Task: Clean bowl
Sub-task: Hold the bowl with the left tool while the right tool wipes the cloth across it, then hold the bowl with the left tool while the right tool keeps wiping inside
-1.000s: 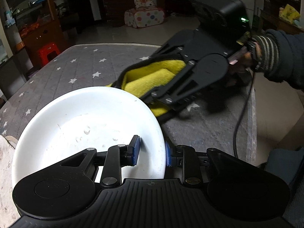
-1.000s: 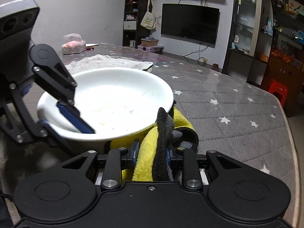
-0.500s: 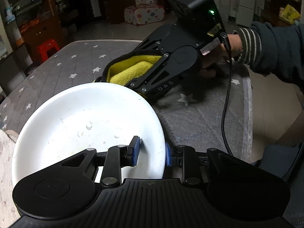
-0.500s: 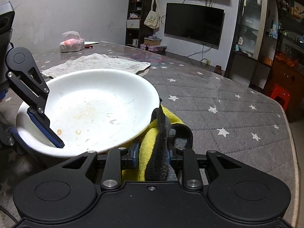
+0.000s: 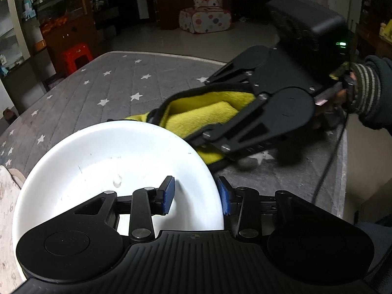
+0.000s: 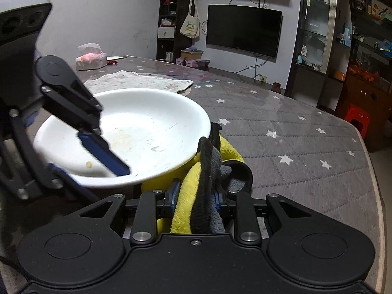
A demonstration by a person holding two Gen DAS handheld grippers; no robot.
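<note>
Two claws are at work on one shallow white ceramic bowl (image 6: 137, 132), which sits on the grey star-patterned quilted worktop (image 6: 294, 147). Left claw (image 5: 196, 193) is clamped across the near rim of the bowl, one blue pad inside the wall and one outside, steadying it. Right claw (image 6: 193, 201) is closed on a folded yellow microfibre cloth with dark grey edging (image 6: 193, 188); the cloth's free end lies against the outer wall of the bowl, below the rim, and not inside it. Residue noted on the inner surface: pale smears across the floor of the bowl and one small yellowish crumb (image 6: 88, 164) near the left claw's inner pad. Governing relation: from the right claw the soiled interior lies ahead and to the left, above the level of the cloth, so the cloth must clear the rim before any wiping contact. Right claw is the nearer free tool; left is committed to holding. Whether the bowl is lifted slightly off the worktop cannot be confirmed, as motion blur obscures its base.
</note>
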